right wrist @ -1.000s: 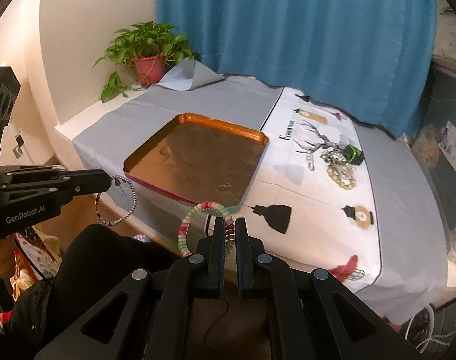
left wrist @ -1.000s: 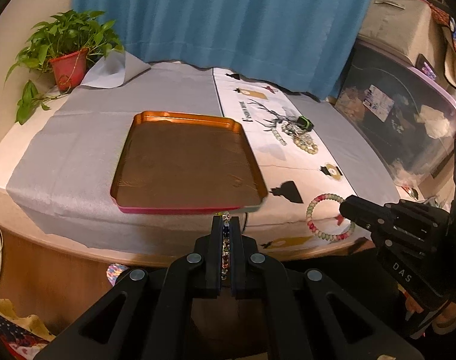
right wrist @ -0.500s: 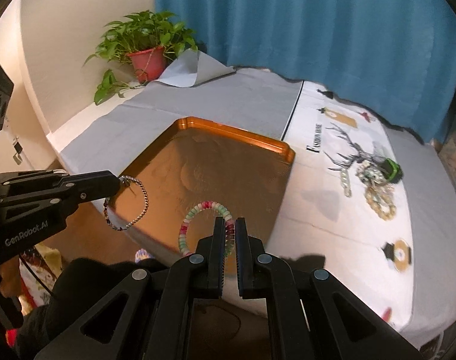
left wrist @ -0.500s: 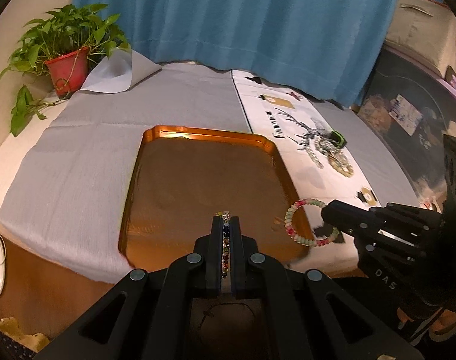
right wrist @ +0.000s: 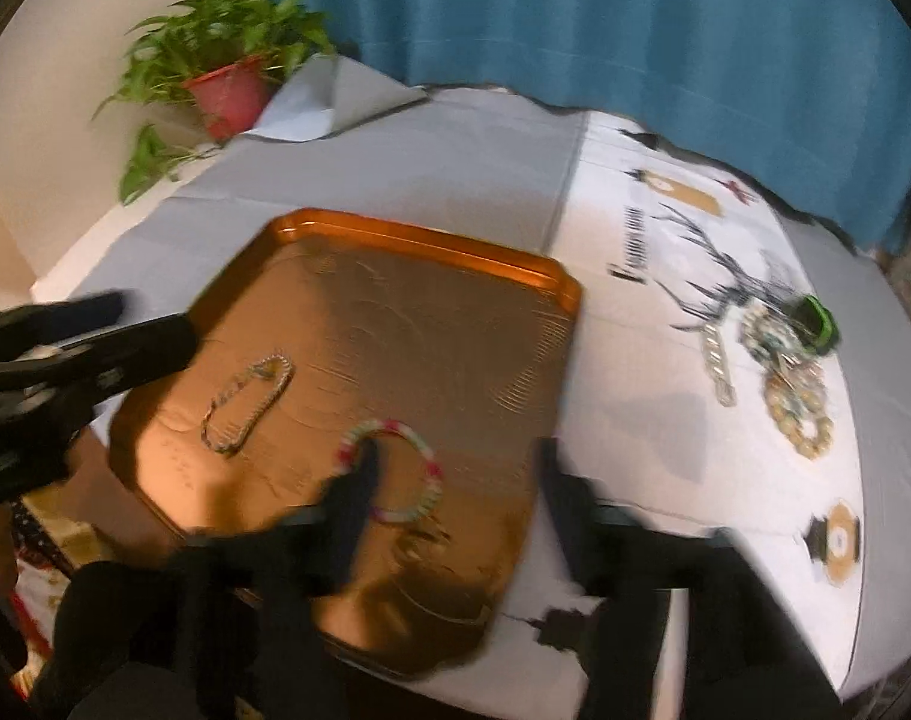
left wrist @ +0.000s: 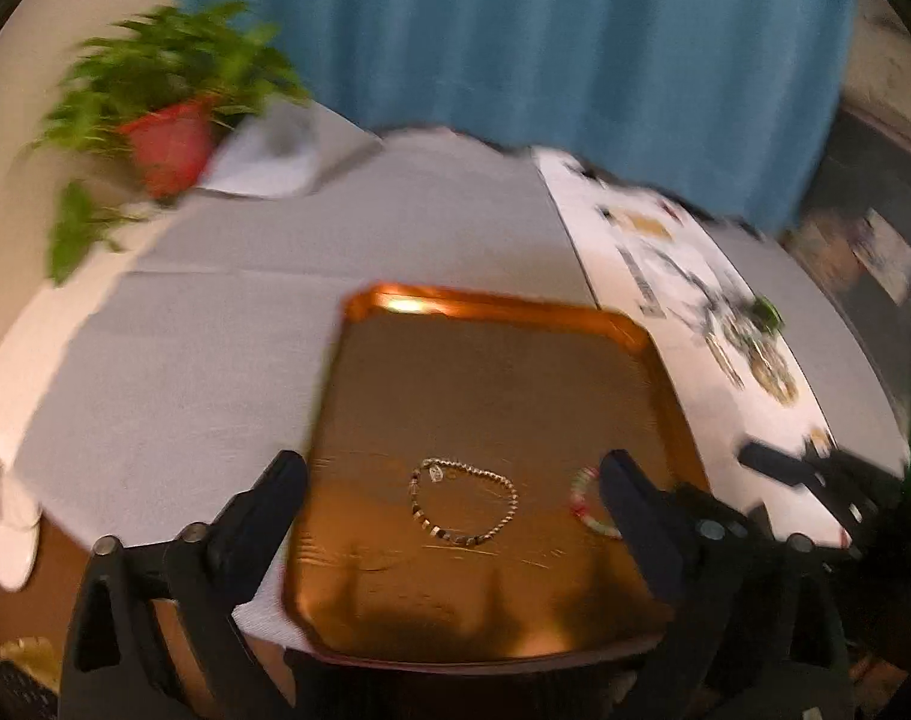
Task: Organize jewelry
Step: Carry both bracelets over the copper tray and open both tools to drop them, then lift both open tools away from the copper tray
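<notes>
both bracelets [left wrist: 462,501] [right wrist: 390,471] now released onto tray [left wrist: 491,312]

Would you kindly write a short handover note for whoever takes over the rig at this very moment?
Left gripper: open, empty, over the near end of the orange tray.
Right gripper: open, empty, at the tray's near right.
Done: the chain bracelet and the pastel bead bracelet lie flat in the tray, apart from each other.
Left: a pile of jewelry sits on the white printed cloth to the right of the tray; it has yet to go in.
</notes>
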